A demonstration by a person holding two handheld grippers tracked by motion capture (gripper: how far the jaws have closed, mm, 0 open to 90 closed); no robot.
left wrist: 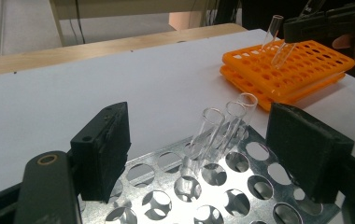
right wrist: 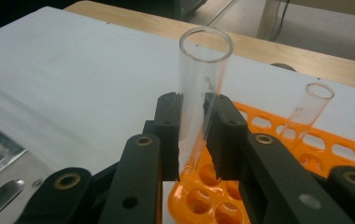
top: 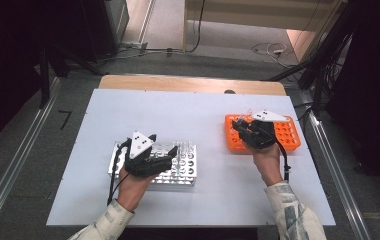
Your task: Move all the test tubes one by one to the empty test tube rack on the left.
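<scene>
My right gripper (right wrist: pixel 195 126) is shut on a clear test tube (right wrist: pixel 203 79), held upright with its lower end over the holes of the orange rack (right wrist: pixel 203 200). A second clear tube (right wrist: pixel 306 112) stands tilted in that rack. In the high view the right gripper (top: pixel 238 126) hovers over the left part of the orange rack (top: pixel 290 137). My left gripper (left wrist: pixel 203 144) is open just above the metal rack (left wrist: pixel 241 196), its jaws wide on either side of three clear tubes (left wrist: pixel 210 130) standing in it. From above, the left gripper (top: pixel 172 151) lies over the metal rack (top: pixel 188 172).
Both racks rest on a white board (top: pixel 178 110) that covers a wooden table (top: pixel 188 82). The metal rack has several vacant holes. Metal rails run along the floor on both sides, and cables lie on the floor beyond the table.
</scene>
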